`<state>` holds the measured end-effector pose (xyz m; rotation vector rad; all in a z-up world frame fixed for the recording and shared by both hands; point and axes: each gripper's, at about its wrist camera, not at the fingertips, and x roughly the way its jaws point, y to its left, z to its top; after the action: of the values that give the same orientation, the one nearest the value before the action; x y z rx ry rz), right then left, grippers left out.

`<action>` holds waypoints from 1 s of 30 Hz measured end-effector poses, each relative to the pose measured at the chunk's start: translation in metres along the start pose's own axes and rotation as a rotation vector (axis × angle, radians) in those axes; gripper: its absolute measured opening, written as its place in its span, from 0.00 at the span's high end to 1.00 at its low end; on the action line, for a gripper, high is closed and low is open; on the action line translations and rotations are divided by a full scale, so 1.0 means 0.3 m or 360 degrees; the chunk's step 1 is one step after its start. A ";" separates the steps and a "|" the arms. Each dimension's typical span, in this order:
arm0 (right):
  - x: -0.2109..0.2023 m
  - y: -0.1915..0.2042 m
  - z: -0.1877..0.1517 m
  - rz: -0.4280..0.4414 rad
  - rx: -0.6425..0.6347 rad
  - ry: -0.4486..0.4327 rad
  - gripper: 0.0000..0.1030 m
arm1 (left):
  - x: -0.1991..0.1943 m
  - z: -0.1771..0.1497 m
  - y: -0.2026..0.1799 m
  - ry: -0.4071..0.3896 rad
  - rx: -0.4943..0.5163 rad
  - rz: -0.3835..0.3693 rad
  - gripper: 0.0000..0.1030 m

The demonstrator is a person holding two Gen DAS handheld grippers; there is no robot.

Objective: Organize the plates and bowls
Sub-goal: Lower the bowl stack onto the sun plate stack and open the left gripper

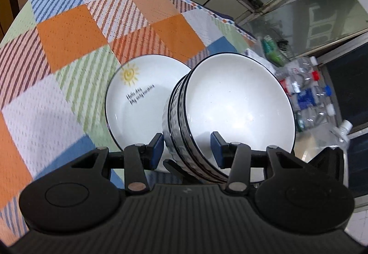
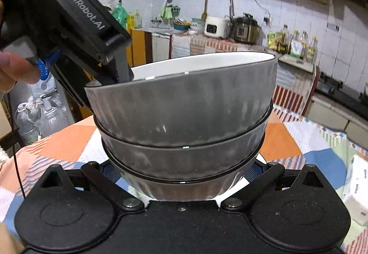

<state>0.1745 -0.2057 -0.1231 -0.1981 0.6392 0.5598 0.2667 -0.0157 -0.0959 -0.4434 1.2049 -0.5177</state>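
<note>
Above the patchwork tablecloth a stack of three bowls is seen held up between two grippers. In the left wrist view the stack is tipped, its white glazed mouth turned toward the camera and slightly up, dark rims nested one inside the next along an axis that runs away to the lower left. Ribbed grey outsides are shown, matt and fluted, against a smooth glossy white inside with a thin black edge. The left gripper is clamped on the stacked rims: one blue pad sits outside the grey wall, the other inside the top bowl, so the near edge of the stack lies right between the fingers.

Behind and to the left, a shallow white plate with a yellow sun and a line of dark lettering is seen, partly covered by the bowls; whether it rests flat on the cloth cannot be told.

From the right wrist view the stack is seen from the side, mouth up and tilted, the lowest bowl sunk between the right gripper and its fingers, spread wide, blue pads pressed against the grey flanks on either side. The left gripper is seen biting the top rim at upper left.
</note>
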 end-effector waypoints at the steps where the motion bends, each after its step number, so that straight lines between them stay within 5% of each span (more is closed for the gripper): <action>1: 0.027 -0.017 -0.001 0.0011 0.0027 0.0019 0.01 | 0.022 0.013 0.008 0.0007 0.0003 0.0016 0.58; 14: 0.176 -0.062 -0.081 -0.0027 0.0253 0.0101 0.01 | 0.170 0.054 0.044 0.0040 0.0057 0.0166 0.58; 30: 0.196 -0.012 -0.124 -0.0136 0.0117 0.0193 0.02 | 0.211 0.000 0.021 -0.0005 0.0197 0.0257 0.57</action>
<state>0.1965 -0.1959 -0.1885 -0.1906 0.7641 0.4437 0.2847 -0.0482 -0.1473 -0.2389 1.1869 -0.4495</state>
